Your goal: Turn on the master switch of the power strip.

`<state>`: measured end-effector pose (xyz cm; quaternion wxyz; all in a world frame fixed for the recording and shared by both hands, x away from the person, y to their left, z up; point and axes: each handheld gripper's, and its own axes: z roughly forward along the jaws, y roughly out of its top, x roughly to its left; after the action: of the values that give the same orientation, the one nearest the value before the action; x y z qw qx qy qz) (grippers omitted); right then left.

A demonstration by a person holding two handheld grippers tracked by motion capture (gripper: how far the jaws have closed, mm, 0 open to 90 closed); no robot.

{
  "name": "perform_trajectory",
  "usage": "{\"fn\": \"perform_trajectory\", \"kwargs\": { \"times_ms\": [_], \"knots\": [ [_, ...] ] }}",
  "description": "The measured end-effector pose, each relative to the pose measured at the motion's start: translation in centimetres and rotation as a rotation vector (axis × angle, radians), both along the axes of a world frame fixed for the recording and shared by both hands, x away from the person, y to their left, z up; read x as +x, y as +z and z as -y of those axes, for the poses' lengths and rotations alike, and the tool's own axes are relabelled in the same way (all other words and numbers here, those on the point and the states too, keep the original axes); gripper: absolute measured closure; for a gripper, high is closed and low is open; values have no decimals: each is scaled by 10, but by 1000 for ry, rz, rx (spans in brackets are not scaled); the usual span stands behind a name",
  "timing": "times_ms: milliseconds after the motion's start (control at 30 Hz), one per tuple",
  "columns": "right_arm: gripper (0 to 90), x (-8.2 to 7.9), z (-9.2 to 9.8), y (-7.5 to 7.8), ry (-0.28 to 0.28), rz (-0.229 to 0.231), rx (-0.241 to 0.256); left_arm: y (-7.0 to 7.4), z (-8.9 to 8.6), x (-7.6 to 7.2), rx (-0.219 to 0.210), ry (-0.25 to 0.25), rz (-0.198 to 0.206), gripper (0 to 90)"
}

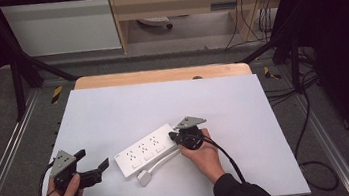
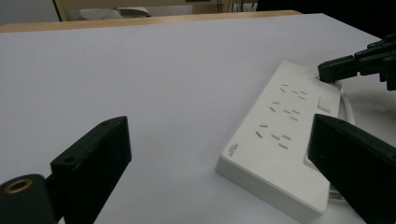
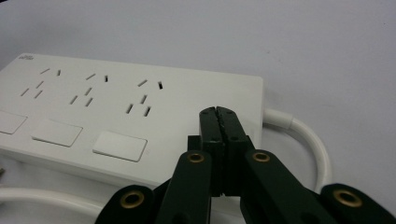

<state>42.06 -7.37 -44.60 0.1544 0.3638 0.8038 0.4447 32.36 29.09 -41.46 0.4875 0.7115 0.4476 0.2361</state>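
Note:
A white power strip [image 1: 146, 152] with three socket groups and three rocker switches lies on the white table [image 1: 163, 104]. Its white cable [image 1: 163, 164] curls to a plug [image 1: 144, 177] in front of it. My right gripper [image 1: 172, 136] is shut with nothing between its jaws, tips at the strip's cable end. In the right gripper view the shut right gripper [image 3: 218, 116] sits over the strip [image 3: 116, 98], just past the nearest switch [image 3: 120, 145]. My left gripper [image 1: 92, 159] is open, left of the strip. In the left gripper view the left gripper [image 2: 219, 135] frames bare table and the strip's [image 2: 280, 135] near end.
A wooden strip [image 1: 159, 74] borders the table's far edge. Black frame bars and cables run over the floor on both sides. Bare white surface spreads behind the power strip and to its right.

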Motion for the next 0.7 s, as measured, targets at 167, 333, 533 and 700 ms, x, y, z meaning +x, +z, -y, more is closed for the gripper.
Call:
{"fn": "perform_trajectory", "kwargs": {
  "times_ms": [167,333,533,700],
  "knots": [
    [900,0,-1,1,5,1,-19,0,0,0,0,1,-1,61],
    [900,0,-1,1,6,1,-23,0,0,0,1,4,-1,61],
    [900,1,-1,2,9,-3,-25,-1,0,0,-1,4,-3,61],
    [900,1,-1,2,8,-7,-23,-1,0,0,-2,6,-5,61]
  ]
}}
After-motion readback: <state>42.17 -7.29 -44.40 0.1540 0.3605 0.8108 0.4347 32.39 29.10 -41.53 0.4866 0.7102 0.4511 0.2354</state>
